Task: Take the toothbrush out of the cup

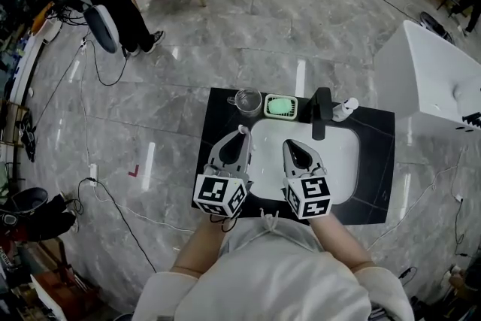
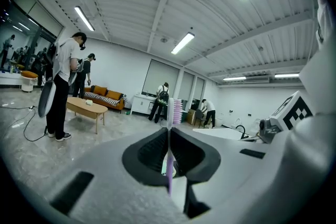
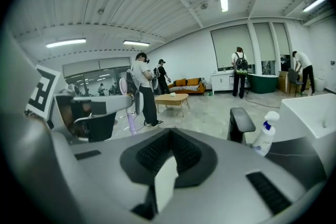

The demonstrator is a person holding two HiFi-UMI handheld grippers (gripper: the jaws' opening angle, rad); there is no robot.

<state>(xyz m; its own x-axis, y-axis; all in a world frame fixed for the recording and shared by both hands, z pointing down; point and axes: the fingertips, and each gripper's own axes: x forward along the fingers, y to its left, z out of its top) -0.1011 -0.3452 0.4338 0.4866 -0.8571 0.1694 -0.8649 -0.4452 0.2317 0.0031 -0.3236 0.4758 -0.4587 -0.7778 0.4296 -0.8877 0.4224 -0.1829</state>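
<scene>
One toothbrush (image 2: 174, 113), clear of cup (image 1: 246, 100), upright in left gripper (image 2: 169, 131), fingers clenched on thin purple handle, frame centre. Light, stiff, slick plastic: mid-handle grip likely best, may pivot. Right gripper (image 3: 169, 132) fingers pressed together, empty.

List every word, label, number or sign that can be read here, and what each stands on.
No legible words or numbers anywhere.
On the white pump bottle: blue label print, too blurred to read.
On the left gripper and right gripper: black-and-white square markers on their cubes, patterns only, no letters.
On the floor: a red L-shaped mark, probably tape, not a letter.
</scene>
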